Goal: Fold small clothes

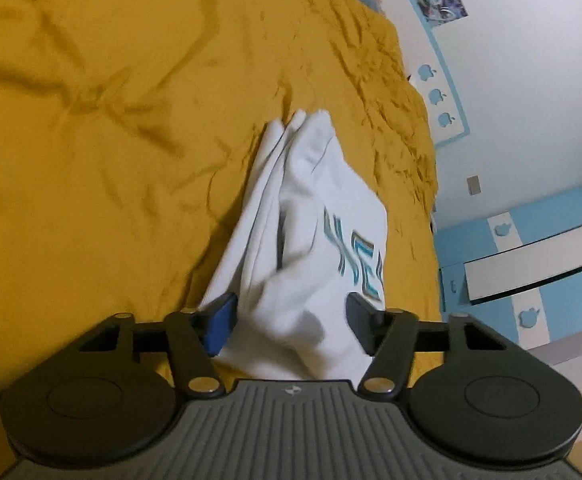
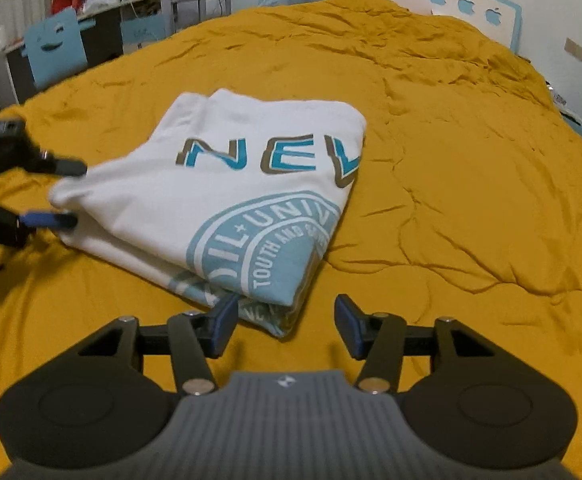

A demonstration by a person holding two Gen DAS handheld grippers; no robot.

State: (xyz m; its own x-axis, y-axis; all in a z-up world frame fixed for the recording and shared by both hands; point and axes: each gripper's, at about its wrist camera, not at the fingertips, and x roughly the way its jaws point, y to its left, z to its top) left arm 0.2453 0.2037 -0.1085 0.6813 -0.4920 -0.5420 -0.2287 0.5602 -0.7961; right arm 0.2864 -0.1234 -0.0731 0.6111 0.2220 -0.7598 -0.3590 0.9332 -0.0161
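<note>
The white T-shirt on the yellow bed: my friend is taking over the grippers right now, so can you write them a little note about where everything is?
Left gripper: open, a bunched corner of the white T-shirt sits between its fingers, and they do not seem to be pinching it.
Right gripper: open, just in front of the shirt's near corner, holding nothing.
The shirt lies folded into a compact stack on the yellow bedcover, print facing up.
Done: the main folds look made.
Left: probably tidy the bunched left corner, then draw both grippers back.

Folded shirt (image 2: 227, 196) on bedspread (image 2: 451, 200)
</note>
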